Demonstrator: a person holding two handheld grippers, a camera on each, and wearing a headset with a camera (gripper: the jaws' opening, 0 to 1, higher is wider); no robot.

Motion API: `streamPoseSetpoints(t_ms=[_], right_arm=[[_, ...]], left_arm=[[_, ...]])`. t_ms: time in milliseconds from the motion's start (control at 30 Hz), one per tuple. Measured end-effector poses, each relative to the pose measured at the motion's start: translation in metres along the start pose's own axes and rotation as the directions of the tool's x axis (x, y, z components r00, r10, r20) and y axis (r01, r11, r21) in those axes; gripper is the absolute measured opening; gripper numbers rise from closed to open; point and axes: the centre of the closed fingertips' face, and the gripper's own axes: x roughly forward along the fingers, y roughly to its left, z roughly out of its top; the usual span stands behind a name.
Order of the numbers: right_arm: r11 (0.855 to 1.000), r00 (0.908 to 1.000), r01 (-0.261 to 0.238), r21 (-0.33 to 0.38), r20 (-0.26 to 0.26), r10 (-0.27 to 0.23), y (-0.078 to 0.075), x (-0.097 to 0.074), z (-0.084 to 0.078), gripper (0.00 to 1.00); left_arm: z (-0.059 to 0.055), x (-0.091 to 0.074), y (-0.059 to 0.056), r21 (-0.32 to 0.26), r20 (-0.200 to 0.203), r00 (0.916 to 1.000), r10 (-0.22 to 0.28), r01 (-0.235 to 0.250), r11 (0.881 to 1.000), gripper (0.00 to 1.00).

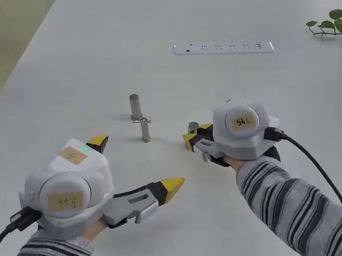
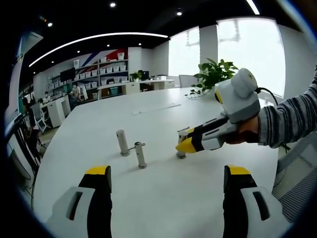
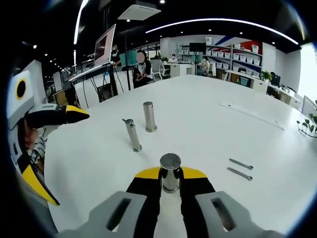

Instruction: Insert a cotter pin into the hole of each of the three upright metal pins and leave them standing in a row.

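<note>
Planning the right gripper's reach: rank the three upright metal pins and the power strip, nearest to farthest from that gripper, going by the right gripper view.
1. Gripped pin, between the right gripper's jaws.
2. Pin carrying a cotter pin, ahead and left.
3. Bare pin, just beyond it.
4. Power strip, far right.

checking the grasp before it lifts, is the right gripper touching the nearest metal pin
Touching. In the right gripper view the right gripper has both yellow tips against the metal pin, with no gap showing.
</note>
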Motion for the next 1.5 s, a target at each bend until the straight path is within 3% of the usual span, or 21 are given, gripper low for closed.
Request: streamPoseSetpoints(t_ms=[167, 267, 433, 767, 967, 1133, 1267, 1500], right_arm=[[1.0, 0.9998, -0.008, -0.029, -0.018, 0.007, 0.0, 0.0, -0.003, 0.1], [1.0, 0.9997, -0.007, -0.025, -0.025, 0.006, -0.002, -0.001, -0.007, 0.17], [0.998, 0.9986, -0.047, -0.041, -0.026, 0.046, -0.001, -0.007, -0.009, 0.23], [0.992, 0.9913, -0.086, -0.091, -0.108, 0.076, -0.027, -0.022, -0.017, 0.26], [0.978, 0.9732, -0.15, -0.145, -0.196, 0.121, -0.046, -0.029, -0.017, 0.26], [0.973, 0.9602, -0.19, -0.133, -0.232, 0.156, -0.058, -0.031, -0.012, 0.26], [0.969, 0.9482, -0.21, -0.128, -0.269, 0.17, -0.067, -0.028, -0.013, 0.26], [0.952, 0.9201, -0.236, -0.194, -0.36, 0.155, -0.083, -0.023, -0.019, 0.24]], left_arm=[[-0.001, 0.0, 0.0, 0.0, -0.005, 1.0, 0.0, 0.0, 1.0, 0.93], [-0.002, 0.0, -0.001, 0.001, -0.007, 1.0, 0.0, 0.001, 1.0, 0.93], [-0.002, 0.0, -0.001, -0.002, -0.005, 1.0, 0.001, -0.001, 1.0, 0.94], [-0.002, 0.0, 0.001, -0.005, -0.01, 0.9999, 0.012, -0.012, 1.0, 0.94], [-0.003, 0.0, 0.001, -0.005, -0.015, 0.9998, 0.013, -0.013, 1.0, 0.94], [-0.003, 0.0, 0.002, -0.006, -0.018, 0.9997, 0.017, -0.017, 1.0, 0.93], [-0.003, -0.001, 0.002, -0.011, -0.015, 0.9997, 0.017, -0.017, 1.0, 0.93], [-0.007, 0.0, 0.003, -0.019, -0.023, 0.9995, 0.02, -0.02, 1.0, 0.93]])
